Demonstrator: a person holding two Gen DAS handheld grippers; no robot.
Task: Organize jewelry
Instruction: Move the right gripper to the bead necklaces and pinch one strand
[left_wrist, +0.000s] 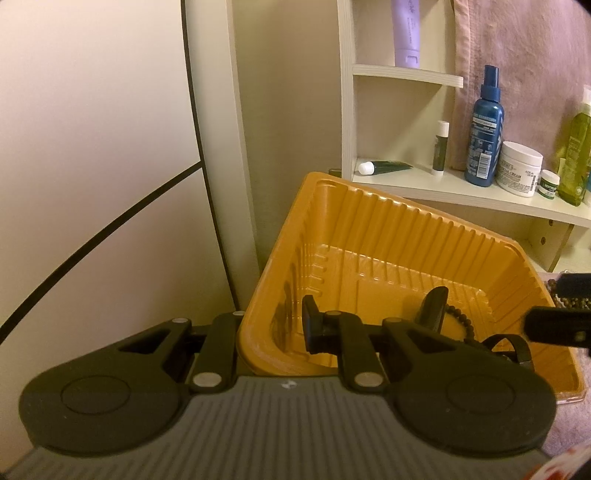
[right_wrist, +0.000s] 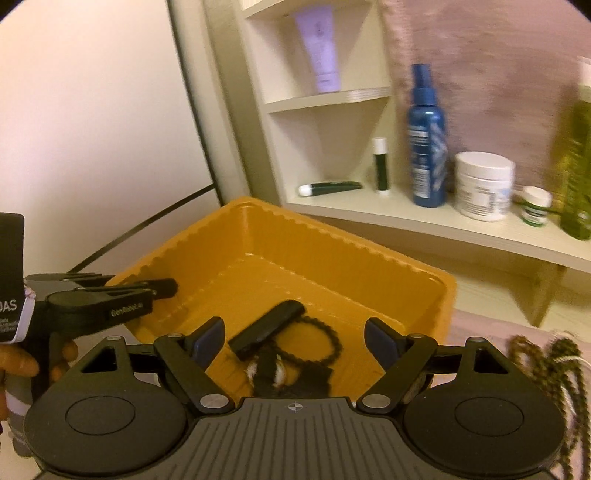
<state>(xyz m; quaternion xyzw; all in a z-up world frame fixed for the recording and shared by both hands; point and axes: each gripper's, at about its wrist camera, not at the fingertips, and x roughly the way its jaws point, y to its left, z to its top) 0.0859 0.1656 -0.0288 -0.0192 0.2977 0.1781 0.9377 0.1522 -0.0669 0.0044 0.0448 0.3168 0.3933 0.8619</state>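
An orange plastic tray (right_wrist: 332, 266) stands on the pink surface below a shelf. In it lie a black oblong clip (right_wrist: 266, 328), a black bead bracelet (right_wrist: 327, 341) and a dark band with white bits (right_wrist: 269, 373). My left gripper (left_wrist: 273, 325) is shut on the tray's left wall (left_wrist: 258, 295), one finger inside and one outside; the right wrist view shows it (right_wrist: 162, 286) at that rim. My right gripper (right_wrist: 295, 339) hangs open over the tray's near side, with nothing between its pads. A brown bead necklace (right_wrist: 546, 369) lies outside the tray to the right.
Behind the tray a cream shelf (right_wrist: 406, 218) carries a blue spray bottle (right_wrist: 424, 140), a white jar (right_wrist: 484, 184), a small jar, green bottles and tubes. A mirror with a dark rim (left_wrist: 192, 92) stands at the left. A hand (right_wrist: 18, 362) grips the left tool.
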